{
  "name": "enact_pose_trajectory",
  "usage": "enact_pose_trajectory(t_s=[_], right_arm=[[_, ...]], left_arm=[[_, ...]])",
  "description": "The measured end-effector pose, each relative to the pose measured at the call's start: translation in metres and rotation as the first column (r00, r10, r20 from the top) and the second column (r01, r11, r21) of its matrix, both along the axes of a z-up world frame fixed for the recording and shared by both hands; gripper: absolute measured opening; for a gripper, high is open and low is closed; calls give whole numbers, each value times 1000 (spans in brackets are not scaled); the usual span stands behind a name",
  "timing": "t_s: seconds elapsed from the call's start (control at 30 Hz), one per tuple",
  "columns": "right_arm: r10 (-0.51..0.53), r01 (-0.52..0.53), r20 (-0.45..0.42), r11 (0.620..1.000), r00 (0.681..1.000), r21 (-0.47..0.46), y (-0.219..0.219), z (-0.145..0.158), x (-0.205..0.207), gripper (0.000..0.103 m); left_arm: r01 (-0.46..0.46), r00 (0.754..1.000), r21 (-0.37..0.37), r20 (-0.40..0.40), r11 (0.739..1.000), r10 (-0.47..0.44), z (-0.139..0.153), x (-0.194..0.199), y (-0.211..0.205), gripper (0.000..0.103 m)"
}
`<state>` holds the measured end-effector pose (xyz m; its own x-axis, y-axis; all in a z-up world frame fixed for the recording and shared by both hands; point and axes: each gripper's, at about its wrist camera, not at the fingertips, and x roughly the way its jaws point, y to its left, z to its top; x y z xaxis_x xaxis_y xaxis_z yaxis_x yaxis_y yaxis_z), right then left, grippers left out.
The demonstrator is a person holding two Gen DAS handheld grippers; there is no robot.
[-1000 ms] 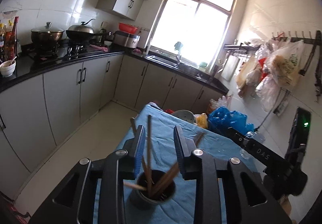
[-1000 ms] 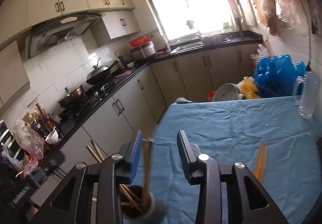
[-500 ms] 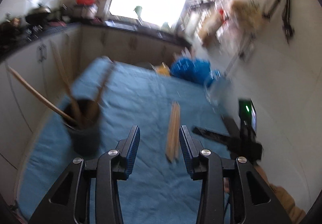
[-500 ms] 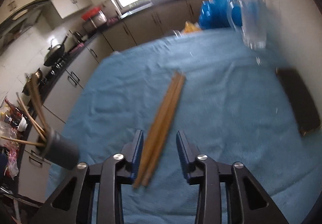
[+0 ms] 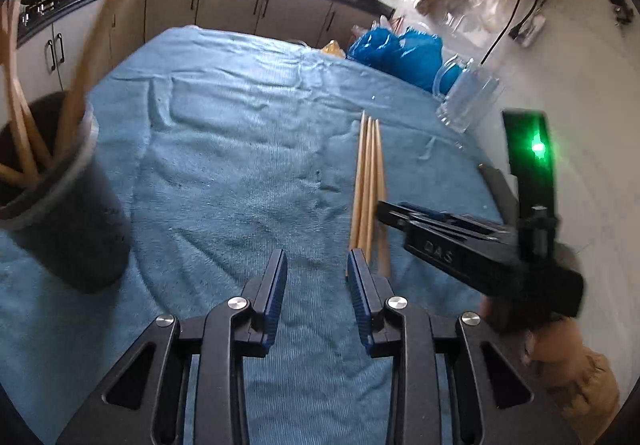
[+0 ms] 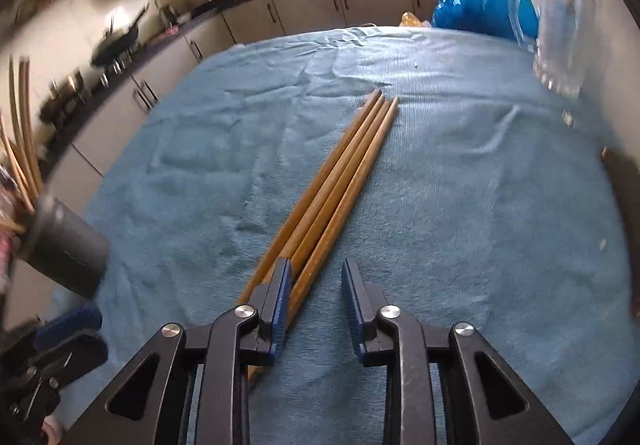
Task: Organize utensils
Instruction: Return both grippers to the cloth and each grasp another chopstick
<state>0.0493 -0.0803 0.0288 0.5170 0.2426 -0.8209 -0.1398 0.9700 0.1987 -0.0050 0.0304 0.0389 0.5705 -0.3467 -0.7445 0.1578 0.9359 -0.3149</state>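
Note:
Several wooden chopsticks (image 6: 340, 181) lie side by side on the blue cloth (image 6: 460, 205); they also show in the left wrist view (image 5: 370, 173). My right gripper (image 6: 314, 273) is open and low over their near ends, its left finger over them. It appears in the left wrist view (image 5: 404, 219) reaching in from the right. My left gripper (image 5: 316, 265) is open and empty just left of the chopsticks. A dark cup (image 5: 60, 221) holding several chopsticks stands at the left; it also shows in the right wrist view (image 6: 64, 249).
A clear glass mug (image 5: 468, 97) stands at the table's far right by the wall, also in the right wrist view (image 6: 560, 13). Blue plastic bags (image 5: 396, 49) lie beyond the table. Kitchen counters and cabinets (image 5: 256, 9) run behind and to the left.
Both grippers have swung from the cup down toward the loose chopsticks and moved closer to them. Both stayed open and empty.

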Motion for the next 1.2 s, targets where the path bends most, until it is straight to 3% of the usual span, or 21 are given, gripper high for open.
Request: enact_pose_trajectory(t_s=[0.13, 0.2, 0.43, 0.77, 0.97, 1.2], right_arm=[[-4, 4, -4, 986, 1000, -165, -3, 0, -6, 24], [-29, 28, -2, 979, 1000, -201, -12, 1, -9, 24], [-72, 71, 2, 985, 997, -154, -43, 1, -19, 25], [-89, 90, 13, 988, 996, -125, -44, 0, -19, 27], [-91, 92, 16, 988, 996, -123, -43, 0, -20, 27], [-106, 107, 17, 989, 994, -103, -46, -1, -19, 27]], left_arm=[[32, 999, -7, -16, 999, -32, -9, 11, -13, 29], [56, 998, -3, -15, 998, -56, -13, 19, -21, 28], [122, 991, -8, -56, 992, -122, -31, 51, -45, 3], [99, 993, 10, -68, 995, -99, -31, 61, -49, 4], [117, 992, -16, -54, 993, -117, -26, 60, -49, 4], [122, 992, 118, -31, 985, -119, -28, 66, -59, 4]])
